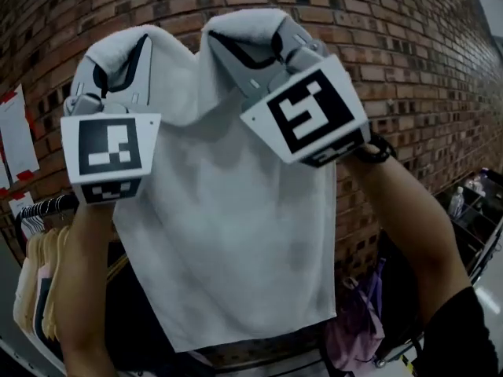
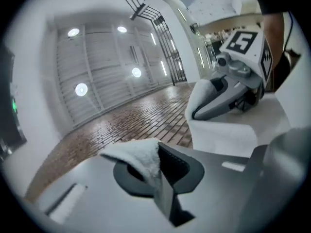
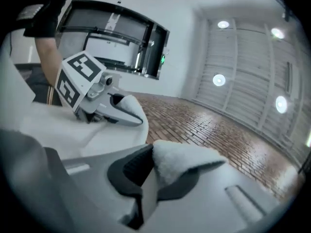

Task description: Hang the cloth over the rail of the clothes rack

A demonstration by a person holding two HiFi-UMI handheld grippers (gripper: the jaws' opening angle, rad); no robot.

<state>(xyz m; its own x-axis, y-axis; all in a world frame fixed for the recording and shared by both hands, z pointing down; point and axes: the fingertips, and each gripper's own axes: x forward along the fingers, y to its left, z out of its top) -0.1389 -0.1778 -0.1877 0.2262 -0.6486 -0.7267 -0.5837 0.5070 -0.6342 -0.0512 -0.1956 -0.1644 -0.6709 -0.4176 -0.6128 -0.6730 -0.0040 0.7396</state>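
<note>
I hold a white cloth (image 1: 236, 234) up in front of the brick wall, and it hangs down flat from both grippers. My left gripper (image 1: 118, 60) is shut on the cloth's upper left corner (image 2: 138, 157), which folds over its jaws. My right gripper (image 1: 245, 42) is shut on the upper right corner (image 3: 180, 159). The two grippers are close together at about the same height. In the left gripper view the right gripper (image 2: 218, 98) shows with cloth stretched below it. The clothes rack's dark rail (image 1: 47, 206) is low at the left, well below both grippers.
Several garments on hangers (image 1: 35, 281) fill the rail at the lower left. A purple bag (image 1: 357, 328) hangs low at the right of the cloth. A wire shelf with a bottle (image 1: 458, 203) stands at the far right. Paper sheets (image 1: 16, 136) are taped to the wall at the left.
</note>
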